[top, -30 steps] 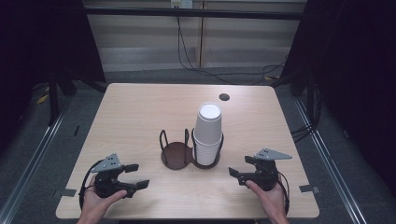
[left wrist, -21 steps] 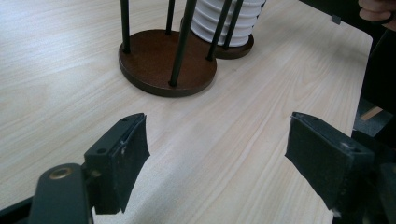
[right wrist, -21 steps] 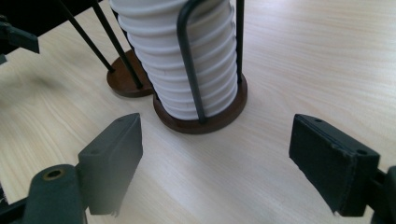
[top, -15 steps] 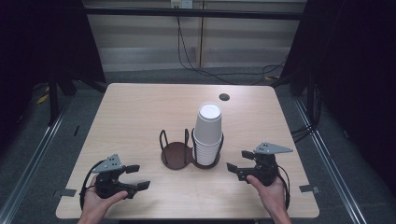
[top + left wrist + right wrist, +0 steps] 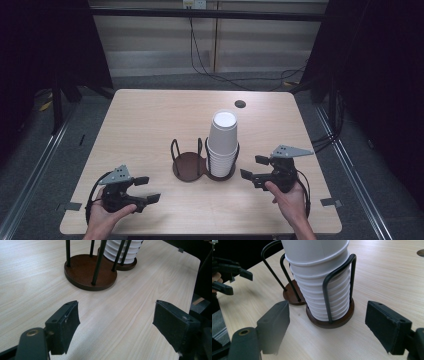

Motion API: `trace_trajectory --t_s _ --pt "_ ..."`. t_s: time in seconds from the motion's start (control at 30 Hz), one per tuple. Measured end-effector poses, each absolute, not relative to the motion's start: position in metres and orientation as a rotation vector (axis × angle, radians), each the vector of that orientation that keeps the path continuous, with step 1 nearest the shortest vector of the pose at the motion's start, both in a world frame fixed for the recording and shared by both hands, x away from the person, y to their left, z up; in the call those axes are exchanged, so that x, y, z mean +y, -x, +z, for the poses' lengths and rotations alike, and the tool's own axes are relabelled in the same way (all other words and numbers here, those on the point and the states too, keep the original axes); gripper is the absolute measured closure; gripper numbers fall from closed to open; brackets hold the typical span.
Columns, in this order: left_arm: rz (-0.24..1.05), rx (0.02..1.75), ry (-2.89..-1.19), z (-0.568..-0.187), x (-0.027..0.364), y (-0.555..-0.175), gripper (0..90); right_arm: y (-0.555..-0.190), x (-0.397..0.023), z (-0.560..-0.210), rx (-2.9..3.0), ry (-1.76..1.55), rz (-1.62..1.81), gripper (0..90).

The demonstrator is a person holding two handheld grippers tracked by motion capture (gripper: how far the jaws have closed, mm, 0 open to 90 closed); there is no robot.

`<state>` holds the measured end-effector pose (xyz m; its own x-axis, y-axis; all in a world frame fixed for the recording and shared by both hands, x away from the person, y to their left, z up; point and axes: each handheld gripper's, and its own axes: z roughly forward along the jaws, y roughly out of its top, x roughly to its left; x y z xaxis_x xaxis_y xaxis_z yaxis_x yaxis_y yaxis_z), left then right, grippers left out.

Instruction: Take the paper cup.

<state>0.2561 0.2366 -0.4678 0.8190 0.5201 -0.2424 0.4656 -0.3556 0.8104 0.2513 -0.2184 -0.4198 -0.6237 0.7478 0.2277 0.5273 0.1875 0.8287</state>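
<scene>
A tall stack of white paper cups [image 5: 222, 142] [image 5: 319, 270] [image 5: 120, 250] stands in the right ring of a brown two-ring wire holder [image 5: 189, 165] at the table's middle. The holder's left ring [image 5: 90, 271] has nothing in it. My right gripper [image 5: 252, 167] [image 5: 328, 325] hovers just right of the stack, pointing at it, open, with the cups ahead of its jaws and not between them. My left gripper [image 5: 148, 189] [image 5: 116, 325] rests near the front left edge, open over bare wood; it also shows far off in the right gripper view [image 5: 227, 272].
A small dark round hole [image 5: 240, 104] [image 5: 420, 252] sits in the wooden table [image 5: 150, 125] near its far right edge. Cables [image 5: 215, 75] lie on the floor beyond the table. Dark space borders both sides.
My right gripper has lifted a little off the table and edged toward the cup stack. The left gripper, the cups and the holder have stayed put.
</scene>
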Motion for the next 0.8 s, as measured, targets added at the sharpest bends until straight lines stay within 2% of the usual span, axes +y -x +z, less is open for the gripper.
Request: trace_trajectory --t_s 0.3,0.4,0.57,0.8 --pt "0.073 0.716 -2.017 -0.467 0.237 -0.254 20.6 -0.257 -0.212 -0.405 2.309 -1.194 1.394 23.3" --pt "0.07 0.72 -2.013 -0.468 0.236 -0.255 20.6 -0.258 -0.211 -0.4 2.318 -1.205 1.378 27.4" --pt "0.069 0.716 -2.022 -0.468 0.236 -0.255 20.6 -0.263 -0.211 -0.392 2.328 -1.197 1.402 27.4" --pt "0.069 0.711 -2.026 -0.468 0.235 -0.255 20.6 -0.273 -0.205 -0.376 2.362 -1.131 1.386 20.1"
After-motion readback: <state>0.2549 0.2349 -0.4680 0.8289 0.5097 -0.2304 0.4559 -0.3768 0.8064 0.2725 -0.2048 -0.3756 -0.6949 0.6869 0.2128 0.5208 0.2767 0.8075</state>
